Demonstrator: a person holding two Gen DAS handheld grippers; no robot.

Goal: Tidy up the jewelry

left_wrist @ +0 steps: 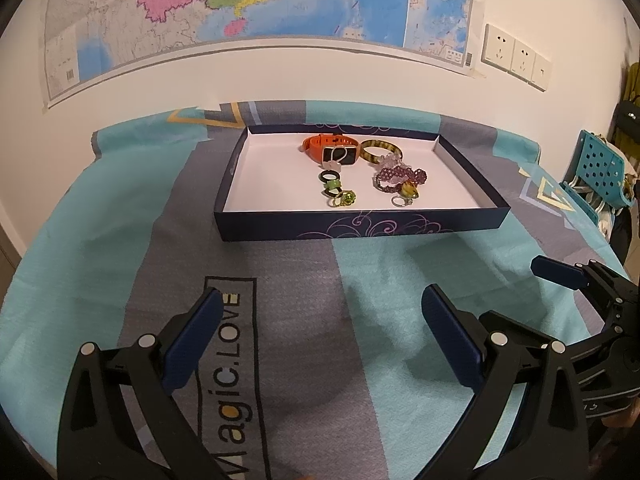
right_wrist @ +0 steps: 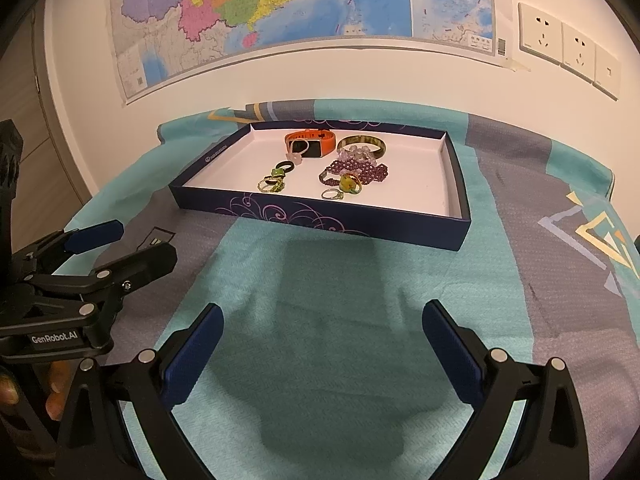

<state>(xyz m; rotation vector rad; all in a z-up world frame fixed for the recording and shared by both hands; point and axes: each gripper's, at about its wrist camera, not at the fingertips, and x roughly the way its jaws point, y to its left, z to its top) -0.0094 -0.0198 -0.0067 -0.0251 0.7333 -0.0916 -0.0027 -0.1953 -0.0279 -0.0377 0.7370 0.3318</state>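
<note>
A shallow dark blue box (left_wrist: 280, 226) (right_wrist: 320, 218) with a white floor lies on the cloth ahead of both grippers. Inside it lie an orange watch (left_wrist: 330, 150) (right_wrist: 310, 144), a mottled green-brown bangle (left_wrist: 380, 151) (right_wrist: 362, 146), purple bead bracelets (left_wrist: 400, 176) (right_wrist: 356, 170), a black ring (left_wrist: 329, 177) (right_wrist: 286, 167), and several green and yellow rings (left_wrist: 342, 199) (right_wrist: 274, 184). My left gripper (left_wrist: 322, 312) hangs open over the cloth, nothing between its fingers. My right gripper (right_wrist: 322, 326) is open too, well short of the box.
A teal and grey cloth (left_wrist: 400, 280) (right_wrist: 500, 280) printed "Magic.LOVE" covers the table. A map (left_wrist: 240, 8) and wall sockets (left_wrist: 516, 56) are behind. A teal perforated chair (left_wrist: 600, 168) stands at the right. A hand (right_wrist: 56, 392) holds the left gripper.
</note>
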